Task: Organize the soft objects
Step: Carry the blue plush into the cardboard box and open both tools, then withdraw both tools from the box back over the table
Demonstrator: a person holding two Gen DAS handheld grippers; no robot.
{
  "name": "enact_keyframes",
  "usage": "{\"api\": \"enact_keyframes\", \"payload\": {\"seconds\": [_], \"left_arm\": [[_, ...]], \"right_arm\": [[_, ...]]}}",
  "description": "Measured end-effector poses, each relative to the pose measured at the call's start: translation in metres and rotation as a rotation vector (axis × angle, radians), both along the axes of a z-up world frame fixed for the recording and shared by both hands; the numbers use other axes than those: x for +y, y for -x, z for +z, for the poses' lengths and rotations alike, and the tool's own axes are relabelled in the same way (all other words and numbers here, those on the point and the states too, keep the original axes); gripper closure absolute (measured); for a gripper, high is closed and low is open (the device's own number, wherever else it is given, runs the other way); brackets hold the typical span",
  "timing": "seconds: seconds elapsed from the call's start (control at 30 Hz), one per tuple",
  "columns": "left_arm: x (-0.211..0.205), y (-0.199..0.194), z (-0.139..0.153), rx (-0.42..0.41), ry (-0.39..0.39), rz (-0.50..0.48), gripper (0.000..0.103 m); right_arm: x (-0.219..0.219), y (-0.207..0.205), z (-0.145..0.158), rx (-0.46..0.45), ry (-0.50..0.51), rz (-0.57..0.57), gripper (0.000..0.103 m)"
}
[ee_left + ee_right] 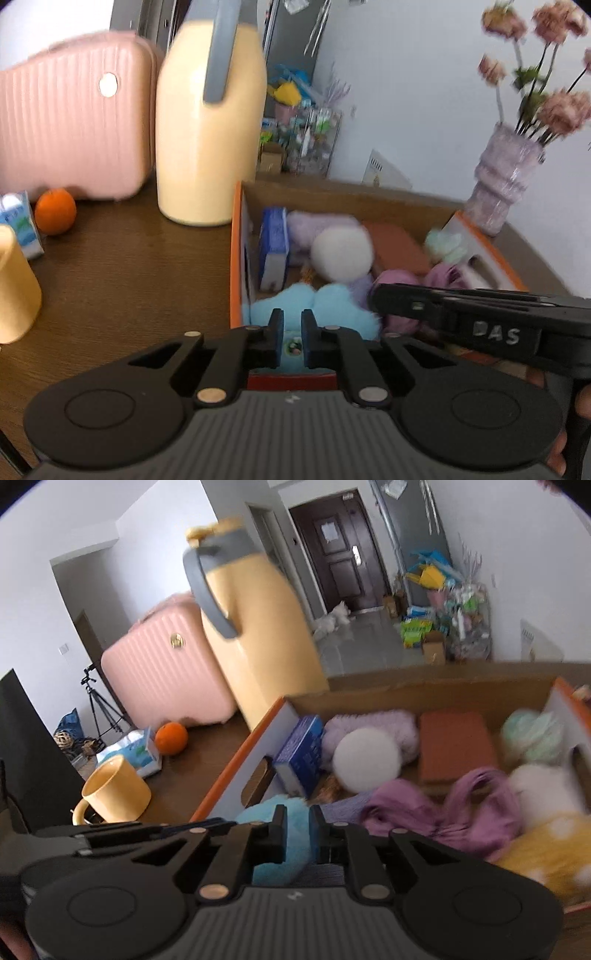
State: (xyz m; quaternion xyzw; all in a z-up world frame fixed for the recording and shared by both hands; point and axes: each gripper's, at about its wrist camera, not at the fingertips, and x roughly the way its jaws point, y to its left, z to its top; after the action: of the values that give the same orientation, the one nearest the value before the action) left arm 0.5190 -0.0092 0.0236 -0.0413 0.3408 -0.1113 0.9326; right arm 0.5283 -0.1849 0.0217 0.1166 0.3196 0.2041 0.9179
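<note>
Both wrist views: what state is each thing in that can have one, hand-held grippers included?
Left hand-held gripper: shut on the fluffy light-blue plush toy.
Right hand-held gripper: shut on the same toy.
Orange-edged cardboard box: open-topped, holding soft things.
Cream-yellow jug with grey handle: upright on the table.
Yellow ceramic mug: upright.
Pale ribbed vase: upright, holding flowers.

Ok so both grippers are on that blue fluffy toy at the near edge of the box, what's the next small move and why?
Probably lift it a little with both hands together. The left gripper and right gripper each pinch the blue plush toy, which sits at the near corner of the cardboard box, crowded by a purple cloth. Rising first should clear the wall.
</note>
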Motion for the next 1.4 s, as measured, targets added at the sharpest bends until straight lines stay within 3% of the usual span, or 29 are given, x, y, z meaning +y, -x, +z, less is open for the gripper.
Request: {"api": "enact_keyframes", "payload": {"seconds": [0.23,0.3,0.33,0.37,0.4,0.47,0.6,0.8,1.03,1.23,1.4], "left_arm": [[0.0,0.049,0.058,-0.125,0.005,-0.005,0.091],[-0.002,0.066,0.068,-0.155,-0.009,0.008,0.078],[-0.003,0.074,0.071,-0.169,-0.02,0.015,0.056],[-0.005,0.084,0.073,-0.189,-0.028,0.02,0.031],[-0.006,0.092,0.074,-0.206,-0.025,0.024,0.026],[-0.007,0.113,0.074,-0.26,-0.022,0.023,0.025],[-0.014,0.143,0.075,-0.305,-0.051,0.038,0.018],[-0.028,0.191,0.077,-0.407,-0.102,0.069,0.012],[-0.033,0.245,0.063,-0.436,-0.119,0.119,0.008],[-0.033,0.313,0.023,-0.41,-0.103,0.146,0.005],[-0.04,0.37,-0.012,-0.362,-0.114,0.118,0.001]], "right_arm": [[-0.068,0.053,0.058,-0.122,0.067,-0.117,0.08],[-0.087,0.072,0.069,-0.153,0.088,-0.142,0.064],[-0.095,0.083,0.073,-0.169,0.105,-0.158,0.058],[-0.103,0.095,0.075,-0.185,0.129,-0.172,0.045],[-0.111,0.107,0.075,-0.199,0.153,-0.182,0.029],[-0.122,0.126,0.071,-0.215,0.186,-0.19,0.016],[-0.135,0.162,0.064,-0.257,0.234,-0.205,0.017],[-0.137,0.201,0.068,-0.324,0.225,-0.209,0.016],[-0.135,0.253,0.057,-0.377,0.216,-0.237,0.015],[-0.125,0.33,0.013,-0.398,0.238,-0.228,0.011],[-0.113,0.392,-0.03,-0.351,0.227,-0.222,0.01]]}}
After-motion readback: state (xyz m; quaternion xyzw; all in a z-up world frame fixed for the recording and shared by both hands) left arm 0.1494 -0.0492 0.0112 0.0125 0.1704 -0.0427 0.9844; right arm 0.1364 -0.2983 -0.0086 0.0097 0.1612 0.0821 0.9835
